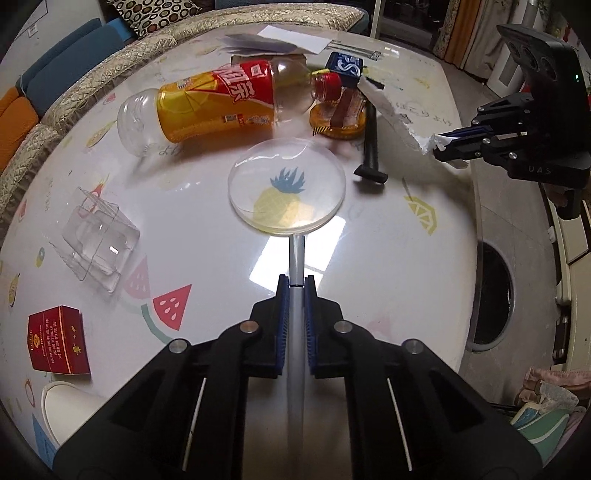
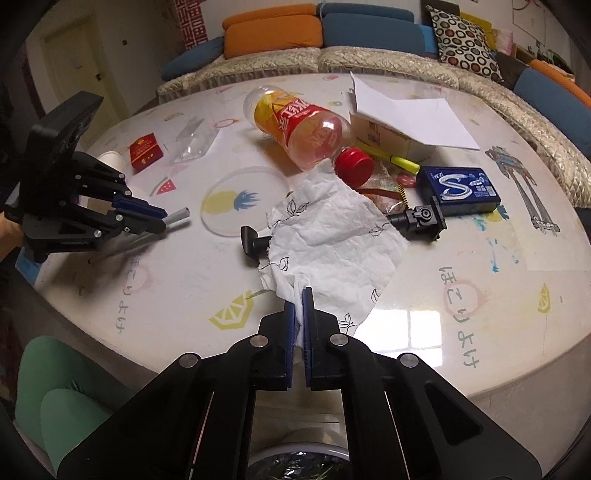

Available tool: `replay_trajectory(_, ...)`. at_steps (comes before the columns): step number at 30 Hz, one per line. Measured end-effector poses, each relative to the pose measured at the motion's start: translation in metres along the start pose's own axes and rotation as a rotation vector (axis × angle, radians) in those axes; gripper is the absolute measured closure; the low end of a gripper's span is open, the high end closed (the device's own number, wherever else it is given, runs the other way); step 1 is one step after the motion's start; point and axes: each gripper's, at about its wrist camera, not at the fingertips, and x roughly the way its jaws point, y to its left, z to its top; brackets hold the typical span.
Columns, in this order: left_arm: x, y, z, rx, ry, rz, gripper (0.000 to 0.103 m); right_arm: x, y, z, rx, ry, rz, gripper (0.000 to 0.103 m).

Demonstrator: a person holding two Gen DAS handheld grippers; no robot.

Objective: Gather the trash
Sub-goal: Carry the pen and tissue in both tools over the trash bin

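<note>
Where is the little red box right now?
The little red box sits on the table's near-left edge in the left wrist view, beside the white paper cup.

Beyond my counter: quilted beige sofa [image 2: 388, 61] with orange cushion [image 2: 271, 35], blue cushion [image 2: 365, 27], circle-patterned pillow [image 2: 463, 40]. On white fruit-print counter [image 2: 461, 266]: blue S-marked box [image 2: 461, 190], yellow highlighter pen [image 2: 395, 158], black clamp mount [image 2: 421, 218].

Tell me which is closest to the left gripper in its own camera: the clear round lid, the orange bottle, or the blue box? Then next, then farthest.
From the left gripper:
1. Clear round lid, straight ahead.
2. Orange bottle, lying behind it, leftward.
3. Blue box, far side, right of the bottle's cap.
</note>
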Motion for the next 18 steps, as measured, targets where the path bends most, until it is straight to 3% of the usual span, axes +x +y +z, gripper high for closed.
replay_trajectory(8, -0.037, -0.022, 0.014, 0.036, -0.064, 0.021, 0.096, -0.044, 0.005, 0.000, -0.012, -0.066, 0.005, 0.099)
replay_trajectory(18, -0.064, -0.103, 0.034, 0.177, -0.114, -0.036, 0.096, -0.106, 0.012, -0.041, -0.025, -0.091, 0.018, 0.099)
